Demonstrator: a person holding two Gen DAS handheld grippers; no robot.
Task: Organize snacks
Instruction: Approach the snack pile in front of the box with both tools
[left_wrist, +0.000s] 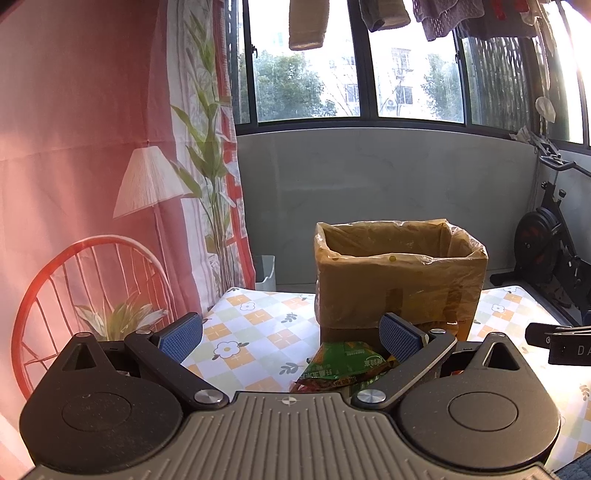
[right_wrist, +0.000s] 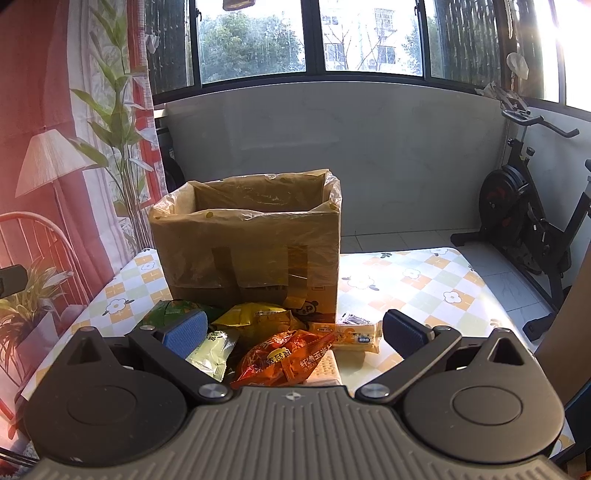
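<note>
**Both claws poised over an untouched snack pile**

The right gripper (right_wrist: 291, 334) hangs above the table (right_wrist: 424, 280) with its blue pads spread wide and nothing between them. Just ahead of and below its fingers lies the snack heap: an orange packet (right_wrist: 280, 360) nearest the claw, a yellow bag (right_wrist: 255, 319) beyond it, a pale green sachet (right_wrist: 212, 349) by the left pad, and a wrapped cake bar (right_wrist: 360, 334) towards the right pad. Straight beyond the heap stands the lined cardboard box (right_wrist: 251, 251), its mouth open and its inside hidden, likely the place the snacks should go.

The left gripper (left_wrist: 291, 338) is likewise parted and empty, with a green packet (left_wrist: 343, 363) just under its right pad. The spread jaws suggest each claw is readying a first pick; the crinkly bags will probably slip unless pinched well in.
</note>
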